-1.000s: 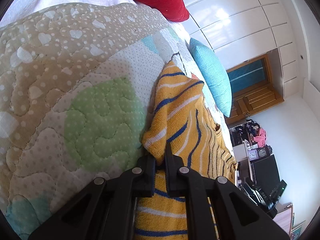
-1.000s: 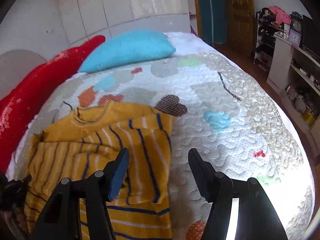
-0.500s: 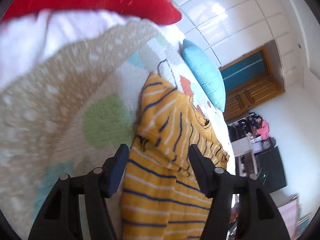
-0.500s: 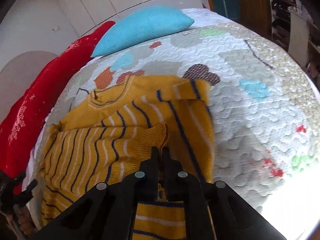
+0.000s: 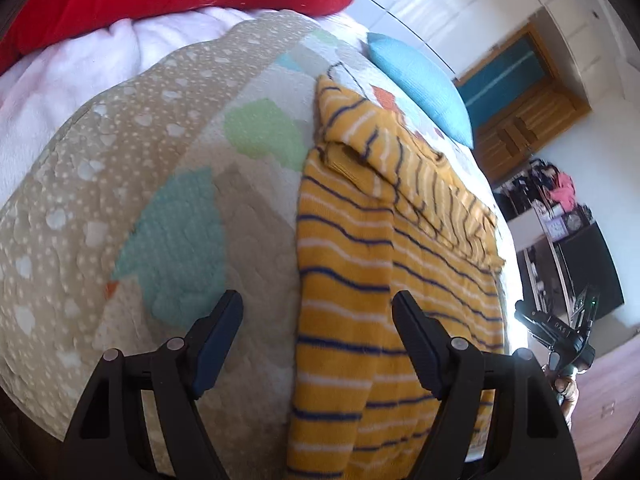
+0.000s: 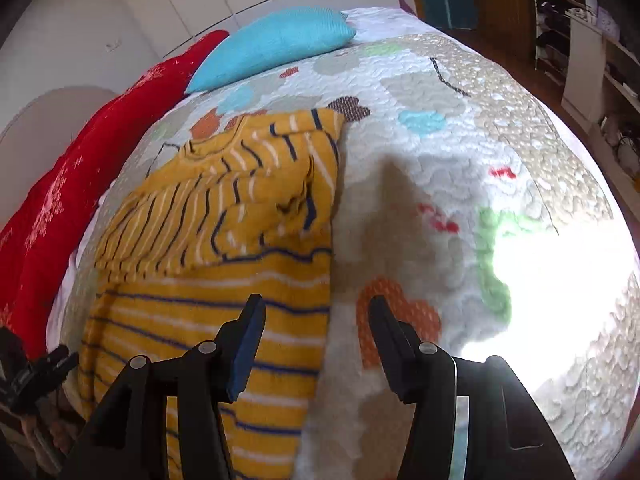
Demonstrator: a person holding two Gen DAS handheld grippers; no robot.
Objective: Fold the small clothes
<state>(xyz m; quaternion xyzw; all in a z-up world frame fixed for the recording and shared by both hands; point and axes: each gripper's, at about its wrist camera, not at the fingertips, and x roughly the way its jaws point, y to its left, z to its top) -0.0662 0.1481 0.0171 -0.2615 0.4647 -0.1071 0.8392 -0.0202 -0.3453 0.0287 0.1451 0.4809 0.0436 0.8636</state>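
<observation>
A small mustard-yellow sweater (image 5: 360, 280) with navy and white stripes lies flat on the quilted bedspread (image 5: 160, 200), both sleeves folded in across its chest. My left gripper (image 5: 318, 316) is open and empty above the sweater's left edge near the hem. The sweater also shows in the right wrist view (image 6: 224, 240). My right gripper (image 6: 316, 328) is open and empty over the sweater's right edge near the hem. The right gripper also shows at the far right of the left wrist view (image 5: 560, 340).
A red pillow (image 6: 60, 200) and a turquoise pillow (image 6: 276, 40) lie at the head of the bed. White wardrobe doors stand behind. A wooden door and cluttered shelves (image 6: 580, 40) are to the right. Bright sunlight glares on the quilt (image 6: 560, 280).
My left gripper let go of the left sleeve and opened, then drew back toward the hem. My right gripper shut on the right sleeve, laid it inward, then opened and drew back.
</observation>
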